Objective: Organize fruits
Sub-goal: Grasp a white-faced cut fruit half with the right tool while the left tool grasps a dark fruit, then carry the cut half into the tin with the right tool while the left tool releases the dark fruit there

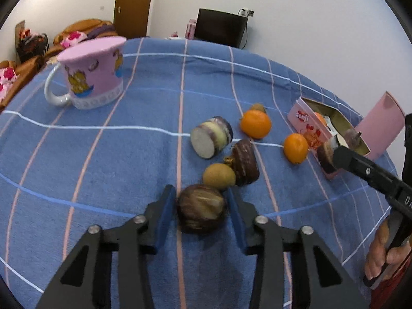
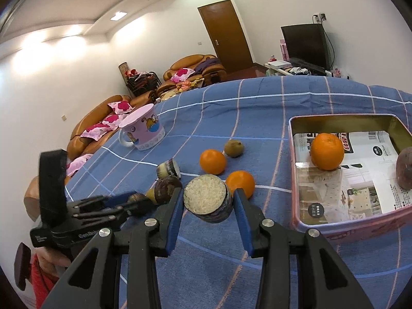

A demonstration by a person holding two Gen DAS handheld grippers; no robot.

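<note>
Left wrist view: the left gripper (image 1: 202,212) sits low centre of frame over the blue checked tablecloth (image 1: 103,167). A dark brown, round streaked fruit (image 1: 201,212) lies between the blue pads (image 1: 166,213), both pads touching its sides, so it is clamped. Just above it lie a small olive-green kiwi (image 1: 219,179), a dark brown cut chunk (image 1: 244,162), a purple-skinned cut cylinder with a pale face (image 1: 211,137) and two oranges (image 1: 255,124) (image 1: 296,148). A pink cartoon mug with a flat lid (image 1: 94,73) stands upper left.

This view alone shows the pink tin box (image 1: 309,128) from its printed side, at right, with its pink lid (image 1: 381,126) propped behind. The right gripper (image 1: 332,154) enters from the right edge, its tip over the box's near corner, a hand (image 1: 381,252) on its handle.

Right wrist view: only here is the box interior (image 2: 342,123) open to sight, right of frame, lined with printed paper (image 2: 373,180), holding one orange (image 2: 327,151) and a reddish-brown fruit (image 2: 404,171) cut by the edge. The right gripper (image 2: 207,200) grasps a purple-skinned cylinder chunk with a grainy white cut face (image 2: 207,199) at centre frame, the pads narrow and pressed on both sides. The chunk is lifted off the cloth, just left of the box's near wall. The left gripper (image 2: 139,203) shows at lower left among the loose fruit; its grip is hidden here.
</note>
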